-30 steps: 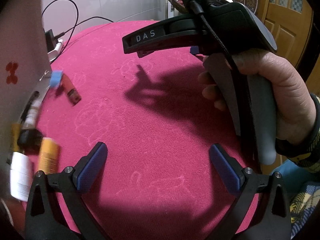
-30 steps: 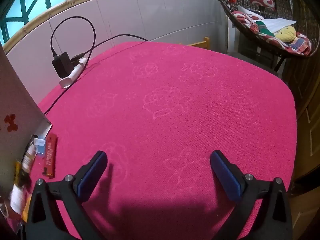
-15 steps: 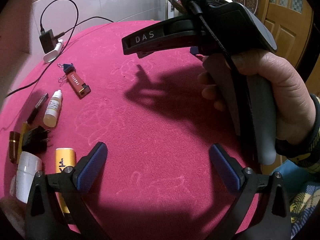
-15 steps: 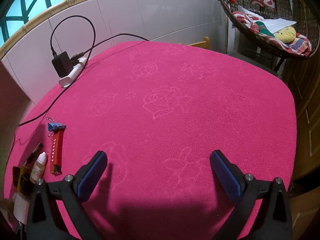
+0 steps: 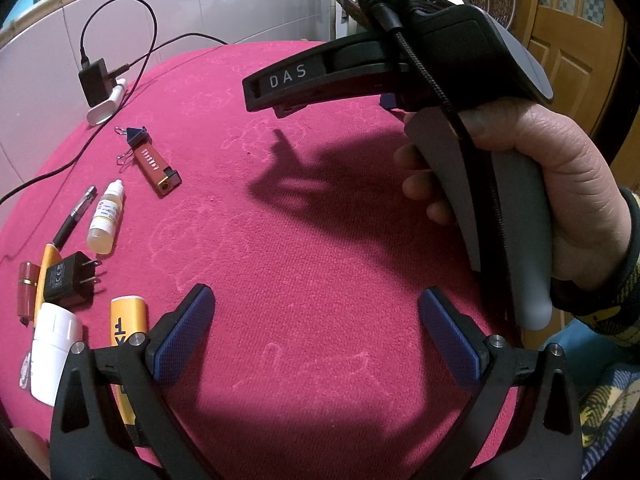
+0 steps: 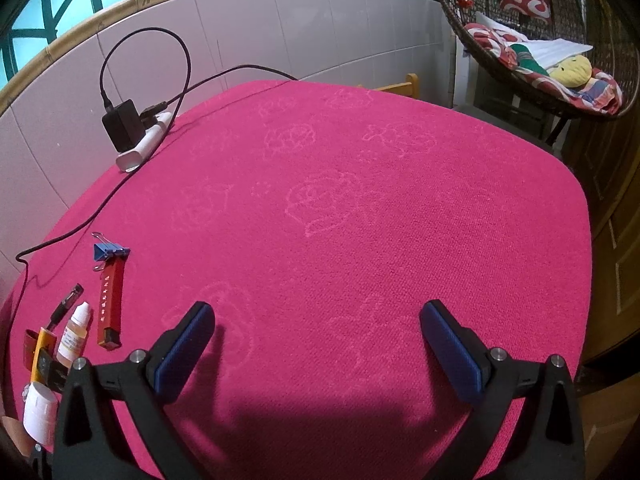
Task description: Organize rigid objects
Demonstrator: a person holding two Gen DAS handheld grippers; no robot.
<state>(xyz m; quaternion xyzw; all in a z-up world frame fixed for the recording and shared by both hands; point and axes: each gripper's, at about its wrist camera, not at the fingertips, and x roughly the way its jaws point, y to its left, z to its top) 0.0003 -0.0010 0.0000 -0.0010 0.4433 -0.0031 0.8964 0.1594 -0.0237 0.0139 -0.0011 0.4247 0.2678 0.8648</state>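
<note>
In the left wrist view, the left gripper (image 5: 316,332) hangs over the pink tablecloth (image 5: 304,240) with its blue-padded fingers spread wide and nothing between them. The small things to be sorted lie in a loose cluster at the left edge of the cloth: a red lighter (image 5: 157,166) with a blue binder clip (image 5: 136,136) touching its far end, a small dropper bottle (image 5: 106,218) just beside a black pen (image 5: 75,216), a black plug adapter (image 5: 69,279) resting across an orange marker (image 5: 43,276), a dark red tube (image 5: 27,289) at the very edge, a white bottle (image 5: 54,350), and a yellow tube (image 5: 125,344) partly hidden behind the left finger. Farther back a black charger (image 5: 94,82) sits in a white power strip (image 5: 105,107), its cable looping over the cloth. On the right, a hand (image 5: 560,196) holds the right gripper's grey handle above the table; its fingers cannot be seen from here. In the right wrist view, the right gripper (image 6: 316,340) is also spread wide and empty above the cloth (image 6: 360,220). The same cluster shows at lower left: binder clip (image 6: 110,251), lighter (image 6: 110,308), dropper bottle (image 6: 75,336), pen (image 6: 64,306), marker (image 6: 40,354) and white bottle (image 6: 39,412), all well apart from the fingers. The charger (image 6: 123,125) and power strip (image 6: 142,148) stand near the tiled wall (image 6: 320,28), and a wicker hanging chair (image 6: 540,40) with cushions fills the upper right.
</note>
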